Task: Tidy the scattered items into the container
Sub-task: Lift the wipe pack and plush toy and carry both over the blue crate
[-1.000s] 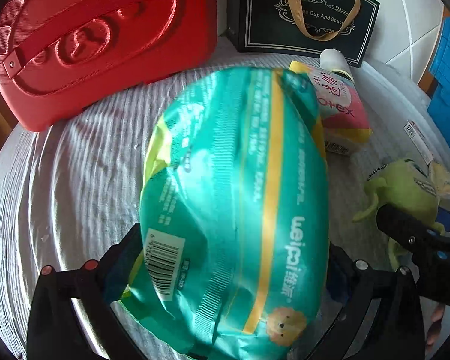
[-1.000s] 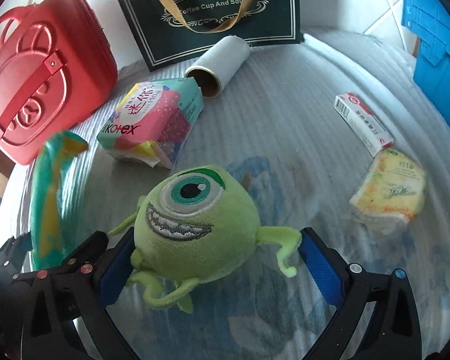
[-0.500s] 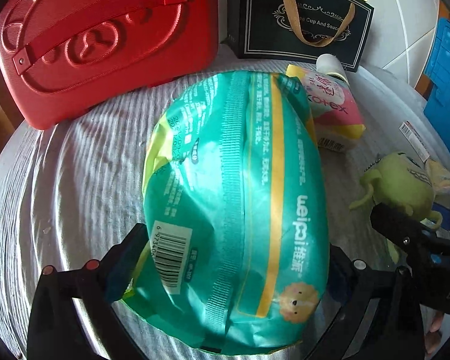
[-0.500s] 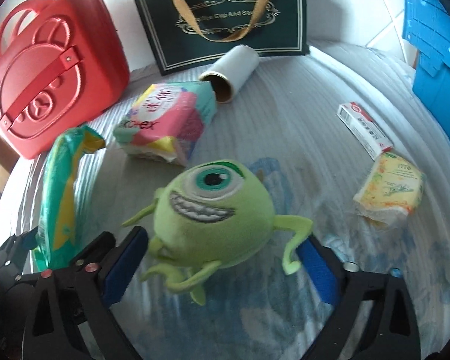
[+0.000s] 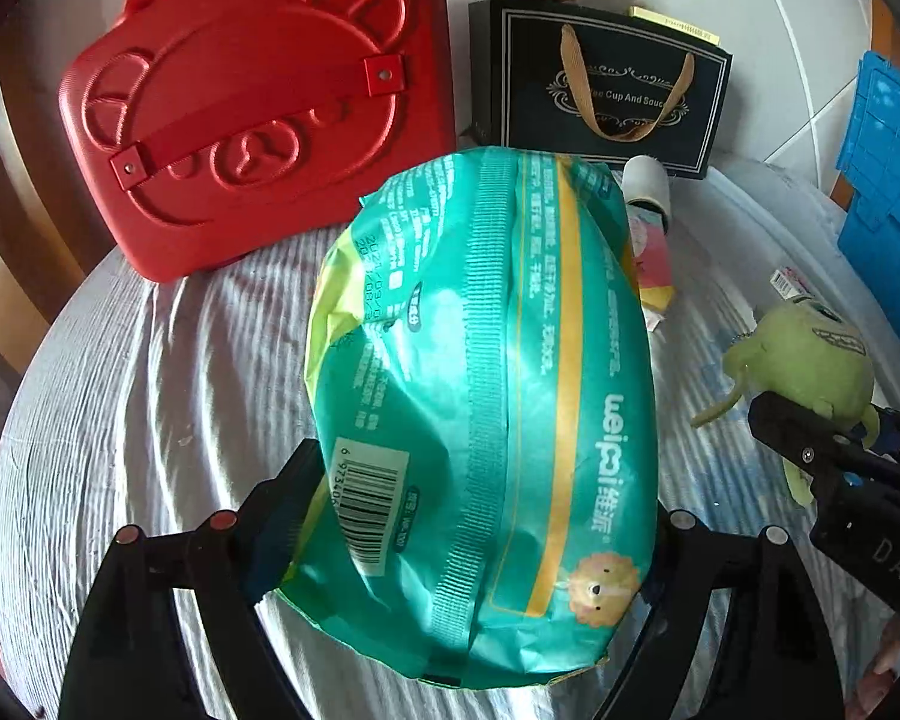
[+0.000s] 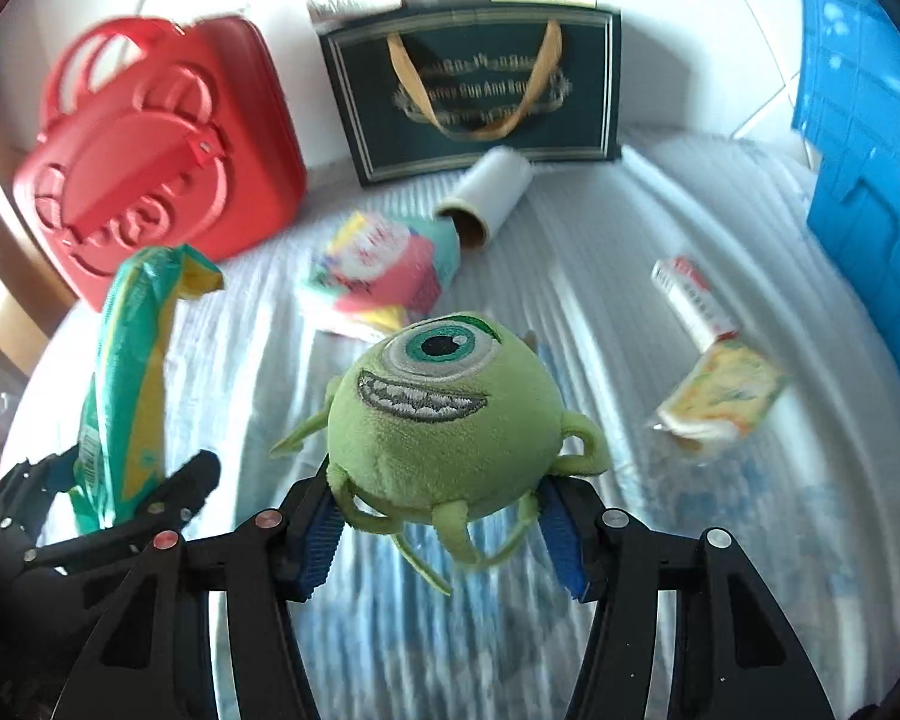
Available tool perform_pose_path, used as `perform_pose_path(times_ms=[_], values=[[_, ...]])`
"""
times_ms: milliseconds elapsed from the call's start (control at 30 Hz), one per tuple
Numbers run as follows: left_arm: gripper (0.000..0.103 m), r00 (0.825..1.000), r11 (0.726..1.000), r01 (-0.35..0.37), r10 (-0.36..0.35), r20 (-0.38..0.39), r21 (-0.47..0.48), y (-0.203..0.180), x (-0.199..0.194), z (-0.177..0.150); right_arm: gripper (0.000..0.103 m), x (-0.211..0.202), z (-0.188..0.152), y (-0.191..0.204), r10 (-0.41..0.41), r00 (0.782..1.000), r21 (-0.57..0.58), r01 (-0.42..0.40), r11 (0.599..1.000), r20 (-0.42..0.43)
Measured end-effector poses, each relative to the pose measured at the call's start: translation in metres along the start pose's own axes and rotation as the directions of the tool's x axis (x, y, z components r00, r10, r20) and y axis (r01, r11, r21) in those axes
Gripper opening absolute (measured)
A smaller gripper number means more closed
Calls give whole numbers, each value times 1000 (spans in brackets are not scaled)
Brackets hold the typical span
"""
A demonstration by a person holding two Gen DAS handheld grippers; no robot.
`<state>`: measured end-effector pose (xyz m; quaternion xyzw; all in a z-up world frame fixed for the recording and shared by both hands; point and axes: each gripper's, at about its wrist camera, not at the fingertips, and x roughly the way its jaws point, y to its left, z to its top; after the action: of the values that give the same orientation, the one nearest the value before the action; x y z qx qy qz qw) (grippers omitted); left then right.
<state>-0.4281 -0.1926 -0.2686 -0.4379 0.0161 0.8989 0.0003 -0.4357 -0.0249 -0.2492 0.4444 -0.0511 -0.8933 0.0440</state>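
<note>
My left gripper (image 5: 480, 516) is shut on a large green tissue pack (image 5: 486, 408) and holds it above the striped cloth. The pack also shows edge-on in the right wrist view (image 6: 126, 372), with the left gripper (image 6: 108, 498) under it. My right gripper (image 6: 444, 528) is shut on a green one-eyed plush toy (image 6: 444, 414), lifted off the cloth. The toy shows at the right of the left wrist view (image 5: 810, 360). The blue crate (image 6: 870, 180) stands at the right edge. A red bear-face case (image 5: 258, 108) stands closed at the back left.
A dark paper gift bag (image 6: 480, 90) stands at the back. On the cloth lie a pink-and-teal pad pack (image 6: 384, 270), a white roll (image 6: 486, 198), a small red-and-white box (image 6: 696, 300) and a yellow tissue packet (image 6: 720, 402).
Both grippers have risen with their loads. The right gripper's jaws have closed in on the plush toy. The red case and gift bag show lower in both views.
</note>
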Motion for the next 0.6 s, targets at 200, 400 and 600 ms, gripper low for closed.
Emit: perform_pose_path(times_ms=[200,400,600], values=[[85,999,1000,9,-8,46,-11,-15,-62,-2,57,-71,-3,-3,15,996,-27,-13,1000,92],[85,995,999,15,-11,94,-36,-45,-136,2,57,-151,-1,-22,45,984,-68,-34,997,175],[85,983,995,-20,38,179,-97,-91,-209,4,57,-232,13,-52,113,954,-161,-70,984,276]])
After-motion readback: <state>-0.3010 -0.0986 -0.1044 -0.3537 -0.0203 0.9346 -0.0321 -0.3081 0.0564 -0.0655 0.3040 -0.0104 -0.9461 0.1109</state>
